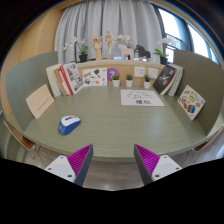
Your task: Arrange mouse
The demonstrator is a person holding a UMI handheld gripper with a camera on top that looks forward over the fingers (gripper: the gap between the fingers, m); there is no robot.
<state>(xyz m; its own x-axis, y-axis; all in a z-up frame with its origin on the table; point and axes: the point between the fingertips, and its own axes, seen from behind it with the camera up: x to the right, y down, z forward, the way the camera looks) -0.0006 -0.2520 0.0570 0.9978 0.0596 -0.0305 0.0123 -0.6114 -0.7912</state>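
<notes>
Daylight thru curtained window (112, 22), table (112, 120) evenly lit, strong fisheye bend, edges prob. soft.

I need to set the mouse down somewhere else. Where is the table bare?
Bare table runs from the mouse across to the right side, and between the open gripper and the paper sheet. It is crowded along the back, where books and cards lean.

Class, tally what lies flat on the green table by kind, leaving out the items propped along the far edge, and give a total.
Mouse: 1
White printed sheet: 1
Total: 2
The gripper fingers are open, short of the table items.
</notes>
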